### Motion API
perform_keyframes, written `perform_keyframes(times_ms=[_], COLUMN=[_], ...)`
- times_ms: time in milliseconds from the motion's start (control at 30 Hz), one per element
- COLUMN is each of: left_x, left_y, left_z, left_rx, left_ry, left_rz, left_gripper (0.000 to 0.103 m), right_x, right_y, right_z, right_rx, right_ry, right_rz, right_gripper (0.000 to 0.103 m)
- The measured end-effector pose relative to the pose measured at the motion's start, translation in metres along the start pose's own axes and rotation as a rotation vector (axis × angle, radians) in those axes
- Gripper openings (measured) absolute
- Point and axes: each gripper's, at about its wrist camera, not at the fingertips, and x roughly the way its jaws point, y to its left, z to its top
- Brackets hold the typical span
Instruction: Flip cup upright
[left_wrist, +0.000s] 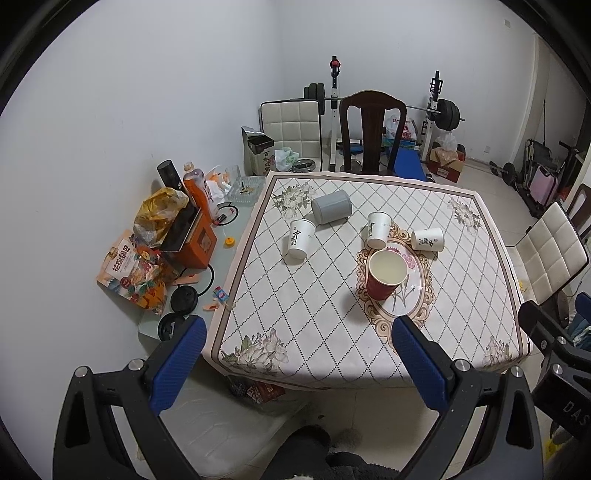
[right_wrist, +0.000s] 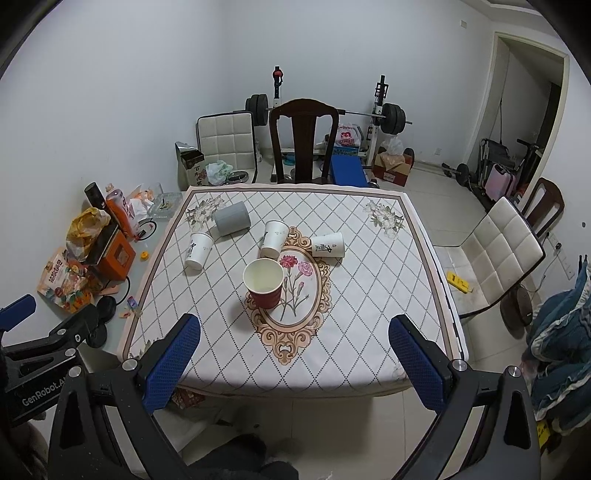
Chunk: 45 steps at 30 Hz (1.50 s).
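Observation:
A red paper cup (left_wrist: 384, 275) (right_wrist: 265, 282) stands upright near the table's middle. Three white paper cups with black writing lie around it: one at the left (left_wrist: 300, 238) (right_wrist: 199, 250) standing mouth down, one in the middle (left_wrist: 377, 229) (right_wrist: 274, 238) tilted mouth down, one at the right (left_wrist: 428, 239) (right_wrist: 328, 245) on its side. A grey cup (left_wrist: 330, 206) (right_wrist: 232, 218) lies on its side at the back left. My left gripper (left_wrist: 299, 354) and right gripper (right_wrist: 295, 350) are open and empty, held back over the table's near edge.
The table (left_wrist: 314, 332) (right_wrist: 369, 295) has a diamond-patterned cloth. A glass side table at the left holds snack bags (left_wrist: 133, 273), an orange box (left_wrist: 195, 240) and bottles. A dark wooden chair (left_wrist: 373, 133) stands behind, a white chair (right_wrist: 491, 254) at the right.

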Motion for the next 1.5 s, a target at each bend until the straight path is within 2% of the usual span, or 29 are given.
perform_keyframes(times_ms=[1500], left_x=[0.001], left_y=[0.003], left_z=[-0.005], left_rx=[0.006], left_ry=[0.003], left_rz=[-0.009], left_gripper=[0.102], right_x=[0.006], right_y=[0.014], right_z=[-0.012], right_rx=[-0.011], right_ry=[0.007], right_rz=[0.008], right_gripper=[0.103])
